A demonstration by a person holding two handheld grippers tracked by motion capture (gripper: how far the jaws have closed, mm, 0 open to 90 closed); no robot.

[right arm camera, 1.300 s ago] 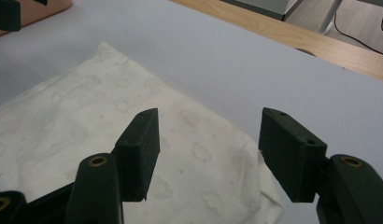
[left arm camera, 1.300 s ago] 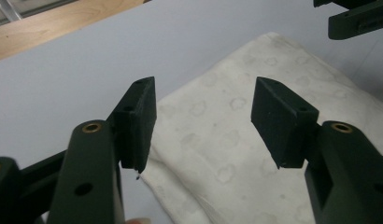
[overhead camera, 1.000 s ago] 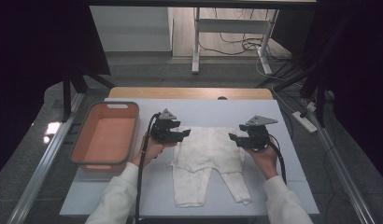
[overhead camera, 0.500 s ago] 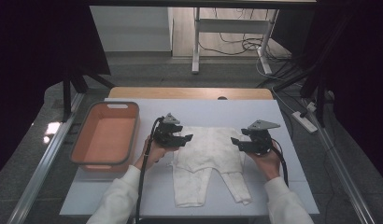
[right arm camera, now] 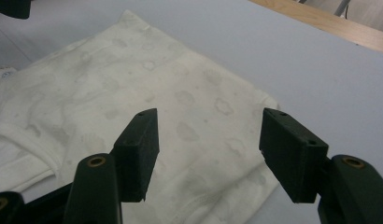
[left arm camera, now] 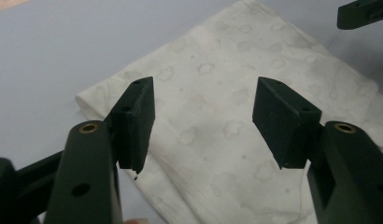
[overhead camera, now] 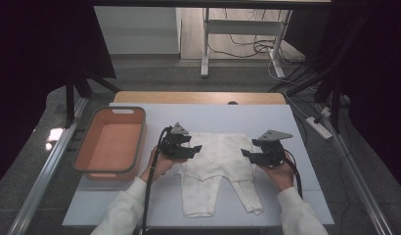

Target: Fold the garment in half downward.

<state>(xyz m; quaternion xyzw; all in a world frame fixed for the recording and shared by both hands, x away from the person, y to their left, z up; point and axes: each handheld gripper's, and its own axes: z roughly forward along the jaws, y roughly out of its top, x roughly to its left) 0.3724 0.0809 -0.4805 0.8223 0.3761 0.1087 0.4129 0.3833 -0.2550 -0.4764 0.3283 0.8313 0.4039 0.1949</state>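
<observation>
Small white baby garment (overhead camera: 219, 169) with faint cloud print, spread flat mid-tabletop (overhead camera: 296, 147), legs toward the person, orange basket (overhead camera: 109, 144) well to its left. Left gripper (overhead camera: 192, 149) and right gripper (overhead camera: 246, 153) poised over its upper corners, fingers (left arm camera: 136, 119) spread wide, holding nothing. Likely light, soft and floppy; best pinched at the hemmed side edges, both corners together.

Table (overhead camera: 296, 122): pale grey top, wooden strip along its far edge.
Floor (overhead camera: 154, 73): grey, seen beyond the table.
Desk frame (overhead camera: 237, 29): white, placed behind the table.
Cables (overhead camera: 252, 48): laid under the desk frame.
Curtains (overhead camera: 37, 58): black, hung either side of the table.
</observation>
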